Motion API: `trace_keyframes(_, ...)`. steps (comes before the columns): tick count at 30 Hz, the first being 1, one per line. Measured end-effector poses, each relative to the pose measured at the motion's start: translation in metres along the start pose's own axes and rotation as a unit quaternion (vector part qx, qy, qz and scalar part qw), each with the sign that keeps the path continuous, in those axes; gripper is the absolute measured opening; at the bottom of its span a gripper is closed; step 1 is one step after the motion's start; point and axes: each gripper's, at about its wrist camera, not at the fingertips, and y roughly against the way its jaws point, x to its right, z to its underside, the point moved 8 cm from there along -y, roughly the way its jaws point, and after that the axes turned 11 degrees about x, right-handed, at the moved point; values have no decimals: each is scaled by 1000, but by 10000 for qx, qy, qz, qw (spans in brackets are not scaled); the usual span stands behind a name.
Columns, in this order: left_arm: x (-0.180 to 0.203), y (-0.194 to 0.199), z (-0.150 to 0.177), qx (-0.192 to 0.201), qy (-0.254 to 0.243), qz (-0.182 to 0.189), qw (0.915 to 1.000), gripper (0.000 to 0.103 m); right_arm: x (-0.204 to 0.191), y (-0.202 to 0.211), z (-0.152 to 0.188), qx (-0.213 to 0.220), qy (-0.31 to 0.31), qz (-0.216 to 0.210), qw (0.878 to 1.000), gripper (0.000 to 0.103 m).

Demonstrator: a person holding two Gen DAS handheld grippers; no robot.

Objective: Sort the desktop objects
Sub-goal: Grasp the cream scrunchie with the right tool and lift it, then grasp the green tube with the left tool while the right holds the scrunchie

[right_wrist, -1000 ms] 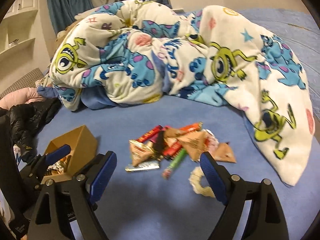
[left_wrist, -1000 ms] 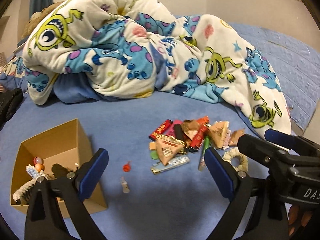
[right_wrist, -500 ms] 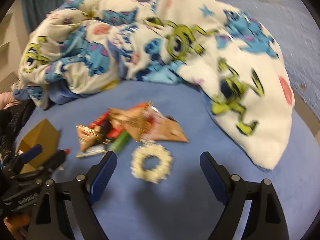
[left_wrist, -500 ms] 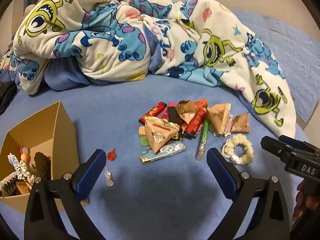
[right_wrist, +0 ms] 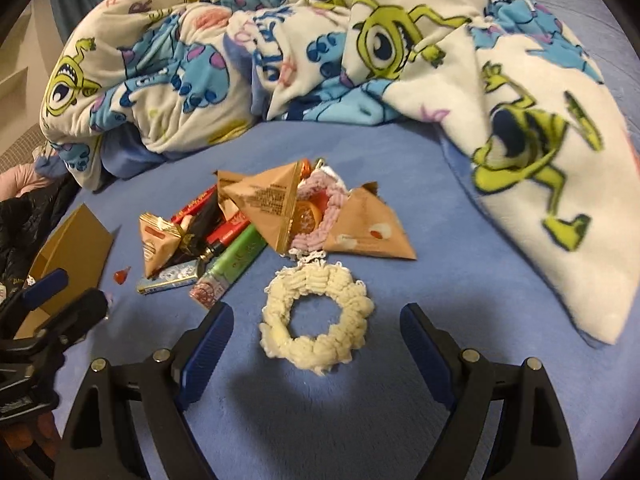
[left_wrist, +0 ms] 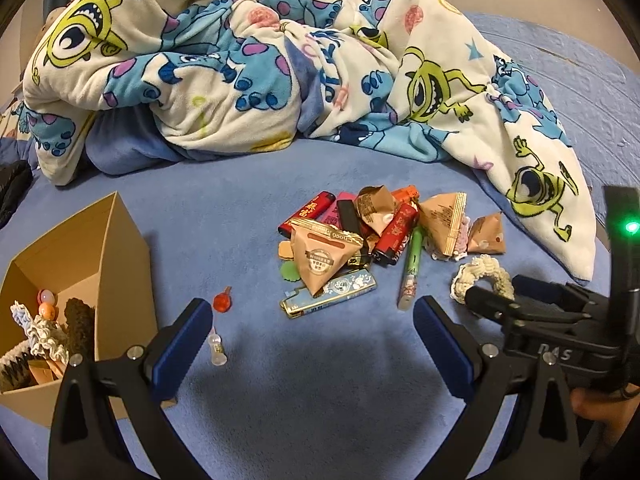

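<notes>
A cream scrunchie (right_wrist: pixel 318 320) lies on the blue bed cover just ahead of my open, empty right gripper (right_wrist: pixel 316 334); it also shows in the left wrist view (left_wrist: pixel 482 276). Behind it is a pile of lighters (left_wrist: pixel 394 230), brown triangular snack packets (left_wrist: pixel 324 258) and a pink scrunchie (right_wrist: pixel 324 204). A cardboard box (left_wrist: pixel 100 248) at the left holds scrunchies and small toys. My left gripper (left_wrist: pixel 312 338) is open and empty, short of the pile. A small red piece (left_wrist: pixel 222 302) and a clear piece (left_wrist: pixel 217 346) lie near its left finger.
A rumpled cartoon-print blanket (left_wrist: pixel 248 60) covers the back and right side of the bed. A black garment (right_wrist: pixel 28 220) lies at the far left. The right gripper's body (left_wrist: pixel 560 328) sits at the lower right of the left wrist view.
Both grippers have moved forward and down toward the pile. The right gripper swung right, and the cream scrunchie now sits centred close before its open fingers.
</notes>
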Motion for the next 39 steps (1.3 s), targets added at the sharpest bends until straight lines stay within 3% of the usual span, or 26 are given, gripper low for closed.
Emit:
trace_keyframes(3,-1,-1,2,-26,-18,-17,10000,102,3,-7,4,-66,-21,61,10000,80)
trace_keyframes(4,-1,-2,2,-36,-12,-17,10000,102,3,-8,4,-59,-25,76,10000,71)
trace_keyframes(5,-1,-2,3,-42,-4,-7,10000,102,3,-8,3,-65,-39,49,10000,55)
trace_keyframes(10,3,-2,2,-11,-7,93,10000,102,0,-8,4,-74,-154,-193,9997,17)
trace_keyframes(18,39,-10,-2,55,-393,676,9969,102,4,10,-4,46,-408,-323,9986,11)
trace_keyframes(24,73,-32,5,-139,-758,1059,9914,101,39,42,-22,402,-857,-263,9952,11)
trace_keyframes(29,89,-52,19,-362,-767,1307,9878,97,47,52,-31,550,-990,-327,9930,11)
trace_keyframes(32,93,-65,28,-702,-851,1273,9857,82,46,54,-30,550,-1041,-425,9921,11)
trace_keyframes(36,94,-73,26,-751,-798,1338,9849,73,43,52,-27,505,-1086,-507,9915,11)
trace_keyframes(38,93,-76,24,-744,-743,1355,9852,60,42,52,-27,519,-1084,-541,9913,11)
trace_keyframes(39,92,-77,21,-716,-665,1369,9858,36,42,53,-28,532,-1076,-547,9913,11)
